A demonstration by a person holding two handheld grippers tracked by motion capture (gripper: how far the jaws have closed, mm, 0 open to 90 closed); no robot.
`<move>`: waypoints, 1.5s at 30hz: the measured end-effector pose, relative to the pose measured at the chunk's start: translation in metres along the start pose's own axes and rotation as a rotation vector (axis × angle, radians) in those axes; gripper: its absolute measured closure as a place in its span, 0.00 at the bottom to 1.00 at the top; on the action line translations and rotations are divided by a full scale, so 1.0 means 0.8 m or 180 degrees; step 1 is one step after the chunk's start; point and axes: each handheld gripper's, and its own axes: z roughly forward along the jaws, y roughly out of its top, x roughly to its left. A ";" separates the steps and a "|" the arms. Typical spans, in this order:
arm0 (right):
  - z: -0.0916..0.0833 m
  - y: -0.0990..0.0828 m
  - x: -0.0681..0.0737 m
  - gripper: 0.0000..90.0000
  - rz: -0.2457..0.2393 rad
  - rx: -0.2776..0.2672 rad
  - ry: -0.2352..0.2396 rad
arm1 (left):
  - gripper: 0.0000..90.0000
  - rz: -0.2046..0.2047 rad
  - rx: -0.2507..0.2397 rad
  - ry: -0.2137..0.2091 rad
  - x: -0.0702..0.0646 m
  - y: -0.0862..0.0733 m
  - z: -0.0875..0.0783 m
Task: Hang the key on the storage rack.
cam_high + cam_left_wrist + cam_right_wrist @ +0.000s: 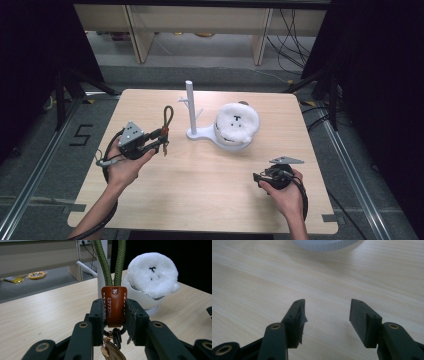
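The left claw (159,141) is clamped on the brown leather tab (114,305) of a keychain, and the green braided cord loop (168,117) stands up out of that tab, its long axis running nearly vertical above the jaws. Metal rings and a gold-coloured tag (112,350) hang below the pads (the lettering on the leather is too small to read with certainty).

Ahead of the loop stands the white peg stand (191,107), its upright post carrying short side branches, and the base sits on the light wooden surface (200,180). Seen from above, the stand lies to the right of the left claw and a little farther from the person, near but apart. The fluffy white plush (237,121) in its white bowl sits just beside the post, on the far side from the loop.

The right claw (256,176) rests low toward the near right corner, jaws wide apart with nothing between them, well away from the stand. So the left hand is plainly the nearer one, and the likely move is to carry the upright loop sideways over a branch.
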 end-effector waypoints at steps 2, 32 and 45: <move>0.001 0.000 -0.001 0.52 0.0010 -0.0023 0.0040 | 0.76 0.0014 0.0013 0.0004 0.000 0.002 0.002; -0.002 -0.001 0.000 0.52 0.0062 0.0023 -0.0001 | 0.76 -0.0051 0.0102 0.0008 0.013 0.017 0.043; 0.000 -0.002 -0.001 0.52 0.0057 0.0040 -0.0032 | 0.76 -0.0124 0.0157 0.0017 0.016 0.011 0.060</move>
